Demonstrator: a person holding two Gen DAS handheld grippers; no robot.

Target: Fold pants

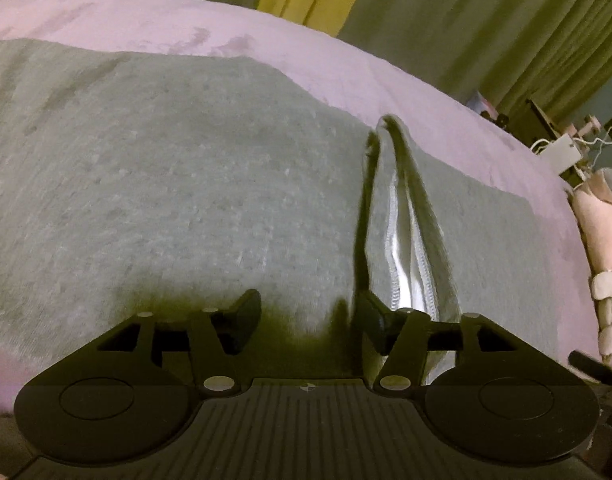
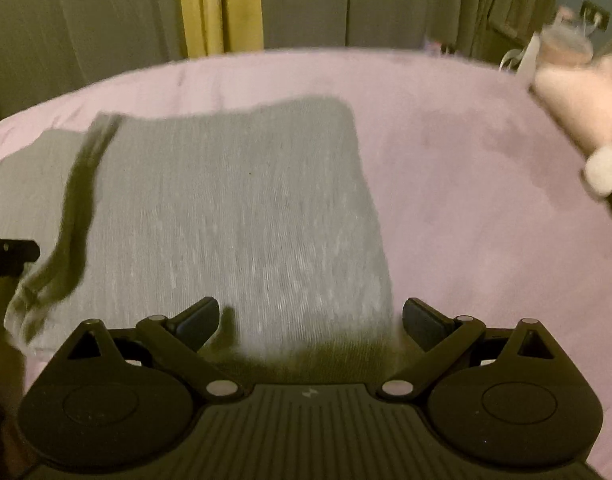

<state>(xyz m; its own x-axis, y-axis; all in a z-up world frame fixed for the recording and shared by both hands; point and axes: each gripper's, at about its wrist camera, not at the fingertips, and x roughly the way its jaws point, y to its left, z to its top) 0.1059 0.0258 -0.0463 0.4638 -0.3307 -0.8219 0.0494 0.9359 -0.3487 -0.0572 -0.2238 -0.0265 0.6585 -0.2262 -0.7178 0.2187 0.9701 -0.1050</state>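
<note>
Grey pants (image 1: 166, 184) lie flat on a pink bedspread (image 1: 266, 44). In the left wrist view a raised fold with a white inner seam (image 1: 401, 240) stands up to the right of centre. My left gripper (image 1: 306, 320) is open just above the cloth, its right finger (image 1: 371, 320) beside that fold. In the right wrist view the pants (image 2: 234, 216) lie under my right gripper (image 2: 309, 320), which is open and empty over their near right edge. The raised fold shows dark at the left (image 2: 82, 208).
The pink bedspread (image 2: 465, 184) extends to the right. Pale plush toys (image 2: 585, 120) lie at the bed's right edge. Grey and yellow curtains (image 2: 218, 4) hang behind. A cluttered stand with cables (image 1: 561, 148) is at far right.
</note>
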